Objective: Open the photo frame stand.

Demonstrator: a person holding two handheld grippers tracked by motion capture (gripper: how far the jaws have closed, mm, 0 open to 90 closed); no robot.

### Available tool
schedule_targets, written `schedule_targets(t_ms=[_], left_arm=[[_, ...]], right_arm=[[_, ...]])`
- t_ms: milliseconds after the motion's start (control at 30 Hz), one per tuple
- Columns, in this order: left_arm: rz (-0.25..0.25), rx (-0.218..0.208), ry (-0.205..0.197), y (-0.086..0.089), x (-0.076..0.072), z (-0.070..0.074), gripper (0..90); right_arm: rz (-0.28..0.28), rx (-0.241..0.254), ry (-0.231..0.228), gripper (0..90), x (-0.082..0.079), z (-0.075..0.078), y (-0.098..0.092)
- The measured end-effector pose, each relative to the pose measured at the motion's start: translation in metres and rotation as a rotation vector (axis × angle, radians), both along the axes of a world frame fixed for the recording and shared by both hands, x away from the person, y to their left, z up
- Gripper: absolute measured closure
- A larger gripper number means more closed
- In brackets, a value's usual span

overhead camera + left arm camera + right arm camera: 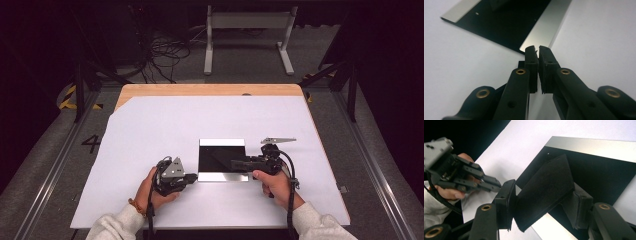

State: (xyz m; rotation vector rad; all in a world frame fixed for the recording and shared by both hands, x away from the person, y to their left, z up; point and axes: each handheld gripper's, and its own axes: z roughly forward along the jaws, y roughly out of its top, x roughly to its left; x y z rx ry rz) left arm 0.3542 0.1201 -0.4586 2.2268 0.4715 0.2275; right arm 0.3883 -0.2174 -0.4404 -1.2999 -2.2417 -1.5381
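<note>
1. Left tool (537,50) pinched together at the near corner of the black panel (222,152), likely pinning it flat (gripping or merely touching: unclear).
2. Right tool (235,163) clamped on a black flap (546,182), raised off the panel, seemingly for peeling.
3. White counter (150,130) under the panel, lying near the front edge between both tools.
4. Flap's lower end hidden behind the right tool; material hard to name.
</note>
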Motion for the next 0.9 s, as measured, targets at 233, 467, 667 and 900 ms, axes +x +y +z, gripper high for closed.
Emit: schedule_targets(t_ms=[233,467,667,900], left_arm=[[0.043,-0.062,0.015,0.005,0.006,0.001,64.6],[0.040,-0.079,0.031,0.002,0.012,0.002,54.2],[0.052,-0.089,0.066,0.000,0.021,0.000,40.3],[0.052,-0.079,0.100,-0.008,0.033,-0.004,25.5]], right_arm=[[0.007,-0.012,-0.007,48.2,-0.001,-0.001,-0.001],[0.019,-0.025,-0.031,48.5,-0.003,0.000,0.000],[0.022,-0.031,-0.052,48.7,-0.005,0.001,0.000],[0.046,-0.053,-0.108,49.1,-0.010,0.003,0.001]])
